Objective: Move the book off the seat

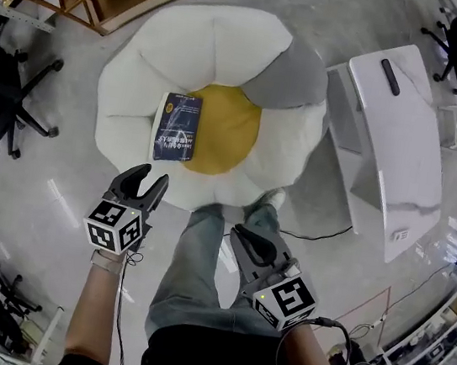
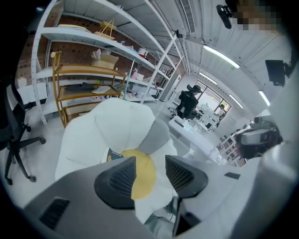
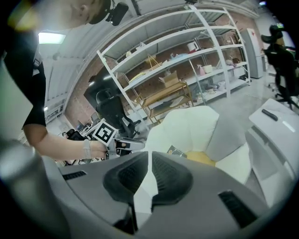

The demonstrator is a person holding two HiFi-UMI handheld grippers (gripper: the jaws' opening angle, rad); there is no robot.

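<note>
Left hand-held gripper: jaws stand apart, nothing between them. Its own view shows only the seat's yellow centre in the gap.

Right hand-held gripper: jaws drawn together but for a thin slit, nothing held.

Position of task item: the book lies flat on the seat, a flower-shaped floor cushion. It rests on the left edge of the yellow centre and overlaps onto the white petal beside it. The task is not yet begun; neither hand-held gripper touches the book.

Governing relation: the book lies straight ahead of the left hand-held gripper, beyond the near white petal. Its long axis runs away from the person, roughly in line with the way that gripper points. The near short edge faces the open jaws. The left hand is clearly the nearer; the right sits off to the side, above the person's leg and level with the seat's front rim.

Pose: the left forearm is extended forward, with the gripper tilted downward toward the seat. The right gripper also tilts downward.

Assessment: a pick from the near short edge by the left hand appears the direct course. The soft cushion may yield under the jaws.
</note>
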